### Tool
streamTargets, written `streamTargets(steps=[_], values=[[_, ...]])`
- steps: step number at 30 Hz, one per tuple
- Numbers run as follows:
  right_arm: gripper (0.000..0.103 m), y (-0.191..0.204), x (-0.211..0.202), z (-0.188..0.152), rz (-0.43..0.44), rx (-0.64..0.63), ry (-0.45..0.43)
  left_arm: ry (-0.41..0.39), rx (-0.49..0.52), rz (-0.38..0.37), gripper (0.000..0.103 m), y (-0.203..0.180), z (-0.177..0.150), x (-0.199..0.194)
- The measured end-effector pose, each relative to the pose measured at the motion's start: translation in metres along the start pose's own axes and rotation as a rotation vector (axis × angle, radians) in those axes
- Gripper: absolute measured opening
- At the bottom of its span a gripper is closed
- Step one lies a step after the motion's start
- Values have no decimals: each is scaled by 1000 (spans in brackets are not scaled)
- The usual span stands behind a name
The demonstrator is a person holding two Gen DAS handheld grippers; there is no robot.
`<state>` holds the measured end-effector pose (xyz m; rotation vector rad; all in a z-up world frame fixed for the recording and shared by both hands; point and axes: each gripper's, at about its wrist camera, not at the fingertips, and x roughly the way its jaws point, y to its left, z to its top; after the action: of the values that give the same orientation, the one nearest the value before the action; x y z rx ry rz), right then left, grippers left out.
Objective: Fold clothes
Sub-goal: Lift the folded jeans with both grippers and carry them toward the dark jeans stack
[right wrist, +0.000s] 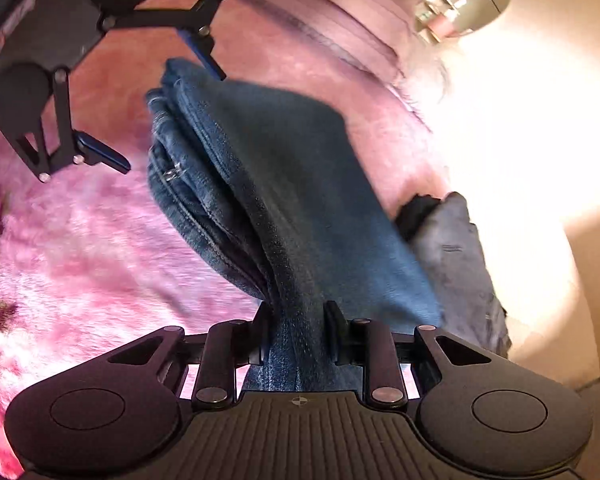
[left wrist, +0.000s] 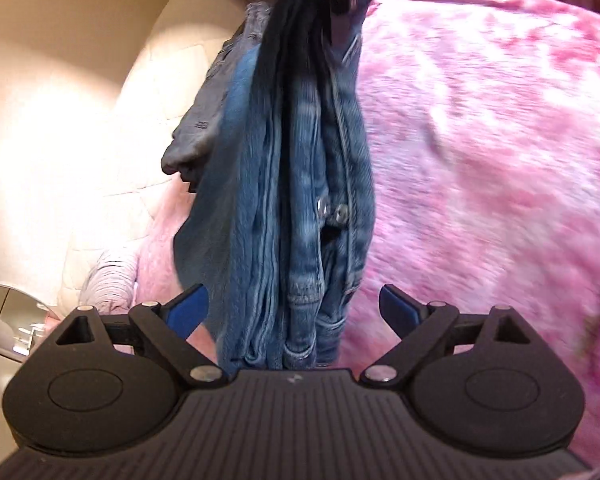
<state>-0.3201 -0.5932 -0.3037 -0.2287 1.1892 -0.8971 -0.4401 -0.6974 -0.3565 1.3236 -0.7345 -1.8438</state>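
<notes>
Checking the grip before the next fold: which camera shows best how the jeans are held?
The right wrist view: the right gripper pinches the jeans. The left wrist view shows them hanging between the open left gripper.

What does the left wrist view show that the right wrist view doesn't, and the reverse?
Left wrist only: the jeans' metal buttons and the hem end hanging between the open left gripper's fingers, untouched. Right wrist only: the right gripper clamped on the denim, and the left gripper's whole linkage from outside. Both: the jeans bunched lengthwise, a grey garment beside them, the pink blanket.
</notes>
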Motion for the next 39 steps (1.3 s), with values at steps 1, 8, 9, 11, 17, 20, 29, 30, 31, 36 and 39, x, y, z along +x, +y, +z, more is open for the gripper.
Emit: streamTargets(steps=[1, 8, 9, 11, 17, 20, 29, 30, 31, 36, 39], values=[[25, -7, -3, 0, 4, 10, 1, 2, 0, 2, 91, 2, 3, 4], [26, -16, -4, -11, 43, -1, 3, 44, -46, -78, 51, 20, 12, 21], [26, -12, -4, -14, 45, -9, 1, 60, -59, -90, 45, 23, 12, 20], [27, -3, -2, -20, 48, -24, -3, 62, -94, -115, 41, 32, 13, 18], [75, 42, 10, -46, 6, -129, 8, 75, -209, -193, 38, 60, 21, 22], [75, 65, 28, -60, -10, -206, 62, 79, -229, -209, 37, 64, 22, 21], [32, 15, 14, -45, -7, -63, 128, 91, -218, -219, 35, 90, 48, -20], [31, 9, 6, -42, -6, -55, 128, 93, -224, -218, 35, 97, 52, -28], [31, 2, -1, -39, -5, -48, 128, 99, -228, -220, 35, 101, 57, -39], [30, -3, -40, -24, 22, -50, 122, 138, -240, -247, 35, 103, 63, -100], [30, 4, -54, -21, 41, -28, 134, 159, -253, -269, 35, 87, 60, -129]])
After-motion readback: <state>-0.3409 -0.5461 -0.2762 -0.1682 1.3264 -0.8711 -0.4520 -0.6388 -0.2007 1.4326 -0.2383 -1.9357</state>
